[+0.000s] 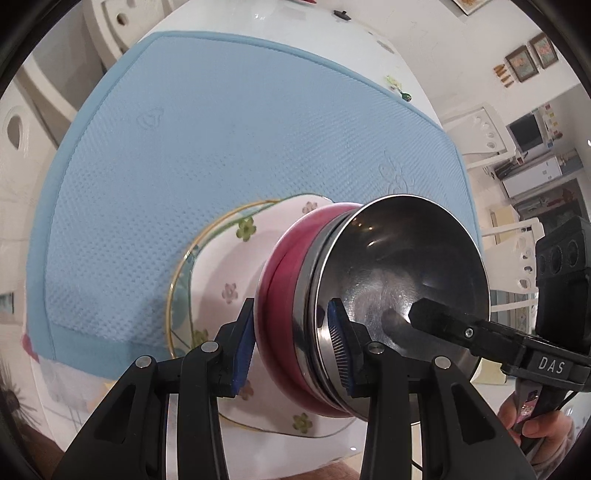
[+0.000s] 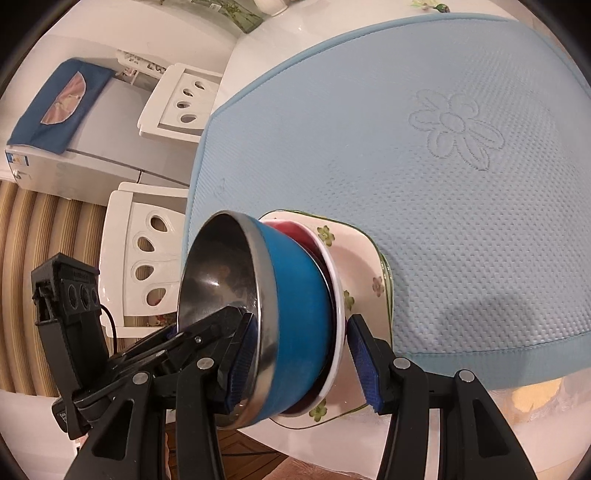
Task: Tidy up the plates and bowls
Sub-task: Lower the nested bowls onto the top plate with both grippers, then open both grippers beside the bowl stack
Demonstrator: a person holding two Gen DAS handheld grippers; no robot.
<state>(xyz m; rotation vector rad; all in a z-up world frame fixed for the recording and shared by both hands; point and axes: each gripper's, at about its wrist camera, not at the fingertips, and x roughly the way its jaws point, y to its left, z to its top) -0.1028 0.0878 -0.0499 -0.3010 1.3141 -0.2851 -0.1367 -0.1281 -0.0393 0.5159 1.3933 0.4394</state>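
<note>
A nested bowl stack sits on a white floral square plate (image 1: 221,273) at the near edge of the blue mat (image 1: 221,147). In the left wrist view the stack shows a red outer bowl (image 1: 284,291) with a steel bowl (image 1: 406,266) inside. My left gripper (image 1: 291,343) is shut on this stack's rim. In the right wrist view the stack shows a blue steel-lined bowl (image 2: 299,317) over a red bowl (image 2: 291,229) on the plate (image 2: 362,273). My right gripper (image 2: 303,362) straddles the stack's wall, the left pad (image 2: 242,362) inside, the right pad (image 2: 364,365) apart from it.
The mat (image 2: 424,166) covers most of a white table (image 1: 295,22). White plastic chairs (image 2: 147,258) stand beside the table. A fridge (image 2: 74,147) is at the far left in the right wrist view.
</note>
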